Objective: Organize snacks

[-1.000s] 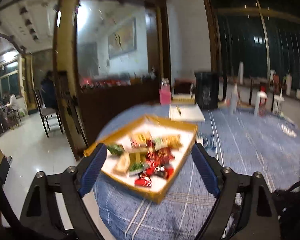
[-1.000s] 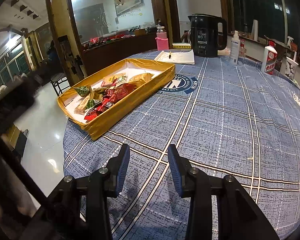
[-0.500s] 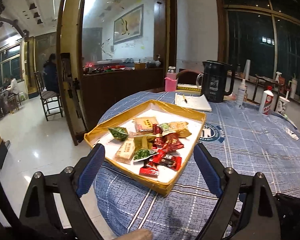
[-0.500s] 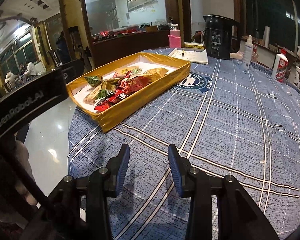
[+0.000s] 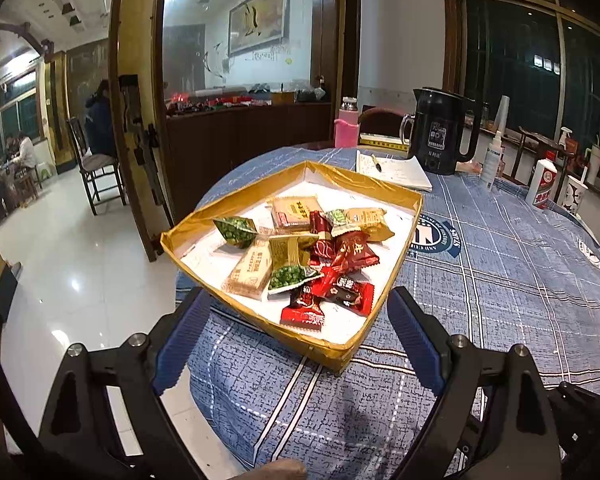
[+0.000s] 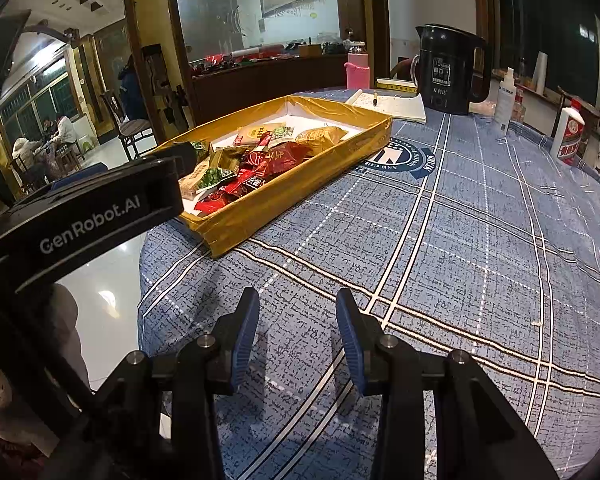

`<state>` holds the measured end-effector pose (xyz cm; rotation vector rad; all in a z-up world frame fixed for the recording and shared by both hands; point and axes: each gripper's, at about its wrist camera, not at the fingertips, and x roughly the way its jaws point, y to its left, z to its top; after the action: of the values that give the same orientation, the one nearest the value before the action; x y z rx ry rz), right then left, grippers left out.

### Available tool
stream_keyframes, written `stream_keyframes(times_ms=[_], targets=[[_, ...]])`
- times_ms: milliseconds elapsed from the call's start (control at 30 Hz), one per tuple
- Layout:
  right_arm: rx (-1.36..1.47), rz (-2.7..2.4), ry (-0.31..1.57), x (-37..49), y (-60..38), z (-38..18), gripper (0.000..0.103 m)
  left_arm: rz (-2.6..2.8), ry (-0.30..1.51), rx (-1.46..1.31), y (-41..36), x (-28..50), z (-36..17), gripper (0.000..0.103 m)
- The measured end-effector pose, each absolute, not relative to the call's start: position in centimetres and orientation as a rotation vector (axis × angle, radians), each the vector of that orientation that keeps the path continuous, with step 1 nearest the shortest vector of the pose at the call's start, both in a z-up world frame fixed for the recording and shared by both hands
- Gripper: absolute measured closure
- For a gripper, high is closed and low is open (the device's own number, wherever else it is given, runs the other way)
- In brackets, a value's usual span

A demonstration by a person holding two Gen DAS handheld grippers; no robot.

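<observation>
L gripper (image 5: 296, 332) brought nearer the tray (image 5: 396, 276) vs 1 s ago, jaws wide apart, nothing held. R gripper (image 6: 296, 328) part-open over cloth. Snacks (image 5: 312, 252) heaped in tray; pick likely being lined up.

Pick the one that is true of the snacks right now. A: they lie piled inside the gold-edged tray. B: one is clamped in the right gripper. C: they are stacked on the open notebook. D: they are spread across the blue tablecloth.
A: the wrapped snacks all lie in a heap inside the gold-edged tray, while the right gripper and left gripper both stand open and empty over the tablecloth.
</observation>
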<state>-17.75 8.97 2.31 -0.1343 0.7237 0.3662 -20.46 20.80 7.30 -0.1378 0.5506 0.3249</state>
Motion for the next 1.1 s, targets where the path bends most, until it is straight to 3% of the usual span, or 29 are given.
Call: stream_keyframes(times_ms=[1100], targets=[[-0.234,0.250,0.655,-17.1,9.8,1.9,0.060,0.319,0.645,-0.145,21.5,-18.6,5.1,0.013]])
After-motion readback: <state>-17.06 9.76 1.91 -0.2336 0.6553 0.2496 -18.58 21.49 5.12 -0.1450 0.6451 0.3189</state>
